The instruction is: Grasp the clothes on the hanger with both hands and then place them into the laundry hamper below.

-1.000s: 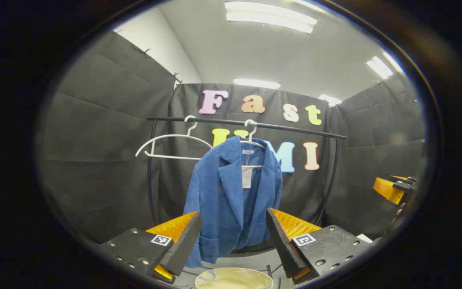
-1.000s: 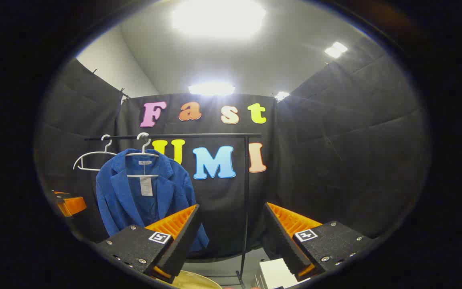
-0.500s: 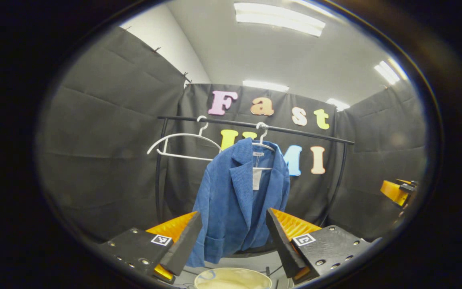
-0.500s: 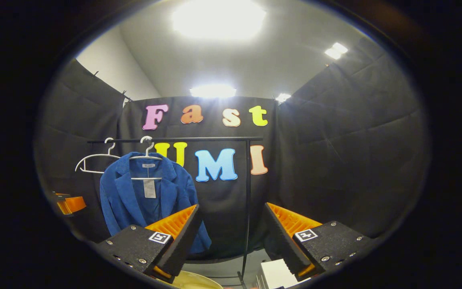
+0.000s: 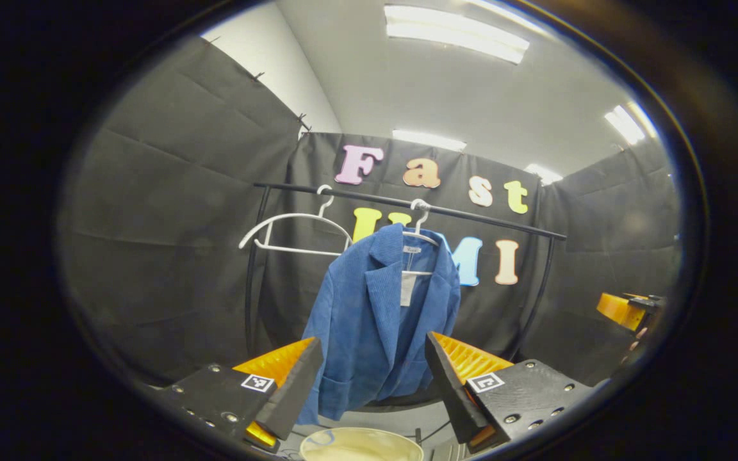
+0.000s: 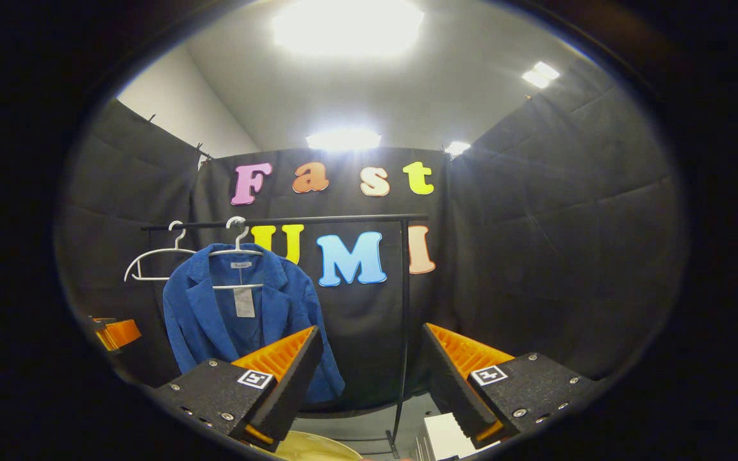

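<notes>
A blue corduroy jacket point(image 5: 378, 320) hangs on a white hanger point(image 5: 417, 221) from a black rail point(image 5: 407, 206); it also shows as the jacket point(image 6: 241, 314) at the left of the right gripper view. My left gripper point(image 5: 372, 378) is open, well short of the jacket, which appears between its fingers. My right gripper point(image 6: 369, 378) is open too, aimed right of the jacket at the rack's post point(image 6: 403, 320). The cream hamper rim point(image 5: 359, 445) lies below the jacket; the hamper point(image 6: 311, 447) peeks in low in the right gripper view.
An empty white hanger point(image 5: 295, 230) hangs left of the jacket on the same rail. A white box point(image 6: 446, 438) sits on the floor at the lower right. The other gripper point(image 5: 625, 307) shows at the far right of the left gripper view.
Both views have drifted slightly: the jacket sits a little farther right in each than a second ago. Both grippers stay open and nothing has been taken hold of.
</notes>
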### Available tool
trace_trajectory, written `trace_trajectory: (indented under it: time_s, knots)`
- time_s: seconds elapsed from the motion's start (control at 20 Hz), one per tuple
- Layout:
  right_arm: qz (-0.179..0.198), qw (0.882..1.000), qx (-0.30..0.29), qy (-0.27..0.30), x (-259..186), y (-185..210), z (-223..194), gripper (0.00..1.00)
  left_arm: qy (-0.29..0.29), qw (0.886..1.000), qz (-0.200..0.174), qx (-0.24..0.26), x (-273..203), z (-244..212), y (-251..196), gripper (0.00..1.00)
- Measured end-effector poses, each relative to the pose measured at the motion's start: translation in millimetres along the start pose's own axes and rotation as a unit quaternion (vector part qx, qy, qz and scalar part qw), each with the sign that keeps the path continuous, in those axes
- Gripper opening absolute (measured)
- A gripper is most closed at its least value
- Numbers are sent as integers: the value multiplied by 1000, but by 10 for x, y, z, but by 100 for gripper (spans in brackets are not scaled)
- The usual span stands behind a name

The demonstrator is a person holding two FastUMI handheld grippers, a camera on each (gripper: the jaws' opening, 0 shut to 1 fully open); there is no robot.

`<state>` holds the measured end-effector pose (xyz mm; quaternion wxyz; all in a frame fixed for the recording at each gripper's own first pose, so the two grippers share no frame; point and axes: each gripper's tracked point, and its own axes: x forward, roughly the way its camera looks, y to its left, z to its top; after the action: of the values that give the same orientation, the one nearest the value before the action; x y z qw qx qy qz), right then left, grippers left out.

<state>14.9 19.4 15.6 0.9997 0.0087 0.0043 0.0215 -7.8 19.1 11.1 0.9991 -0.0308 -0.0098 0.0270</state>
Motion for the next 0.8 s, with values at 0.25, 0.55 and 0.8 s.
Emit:
trace_trajectory:
  time_s: [0.25,0.55,0.8]
  knots:
    - [41,999,-2,9,220,299,79,96,12,1000,11,-21,108,-4,62,95]
    - [104,994,20,15,712,730,142,96,12,999,28,-25,418,210,-21,95]
    - [161,986,40,18,1252,1024,149,96,14,998,57,-27,716,384,-124,94]
